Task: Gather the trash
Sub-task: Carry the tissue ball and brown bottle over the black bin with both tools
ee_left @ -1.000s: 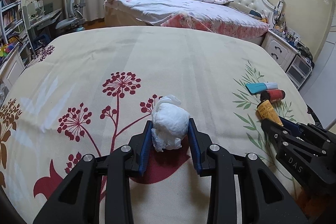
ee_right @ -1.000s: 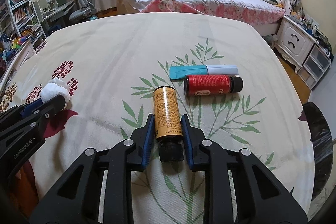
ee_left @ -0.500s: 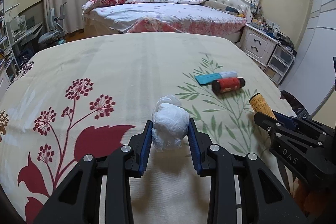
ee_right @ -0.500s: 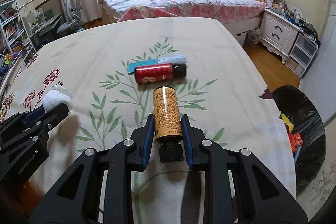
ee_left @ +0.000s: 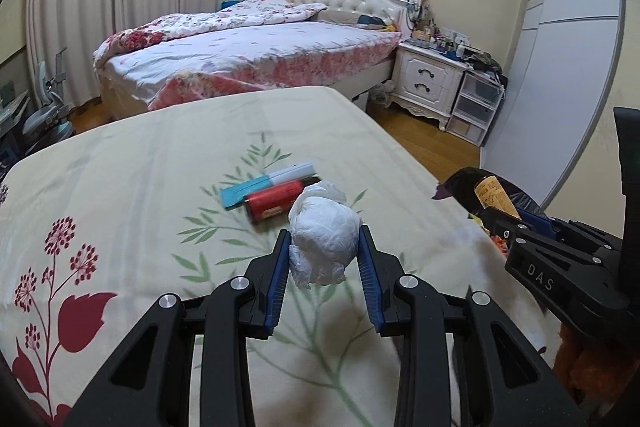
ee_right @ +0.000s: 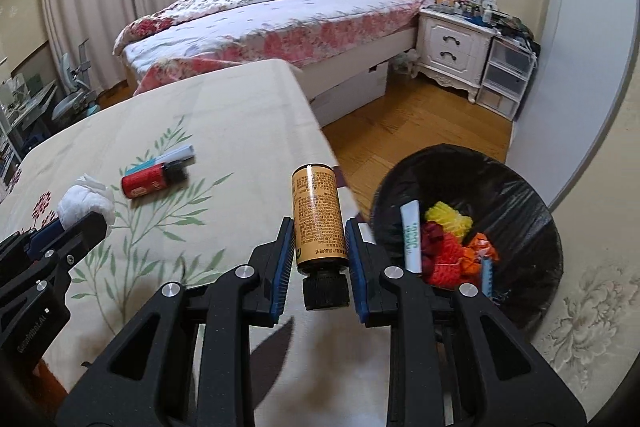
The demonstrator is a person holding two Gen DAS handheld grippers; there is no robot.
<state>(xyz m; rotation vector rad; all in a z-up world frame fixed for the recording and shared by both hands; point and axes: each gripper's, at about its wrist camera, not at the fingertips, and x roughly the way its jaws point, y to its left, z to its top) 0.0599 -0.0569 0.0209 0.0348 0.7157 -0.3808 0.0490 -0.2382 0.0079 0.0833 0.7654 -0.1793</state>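
Gripping crumpled white tissue wad [ee_left: 323, 229]: left gripper [ee_left: 324, 259], above floral bedspread [ee_left: 132, 163]. Right gripper [ee_right: 320, 259] clamped on yellow-labelled bottle [ee_right: 319, 223], near black-lined trash bin [ee_right: 516, 195] on right. Red bottle [ee_right: 145, 181], blue-white tube [ee_left: 268, 183] lying on spread, touching.

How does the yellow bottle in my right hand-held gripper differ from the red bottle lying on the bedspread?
The yellow bottle is clamped in the right hand-held gripper, off the bedspread; the red bottle lies loose on it. The yellow bottle's black cap points toward the camera; the red bottle's cap points away, beside a blue-and-white tube. Both are small, labelled, black-capped cylinders.
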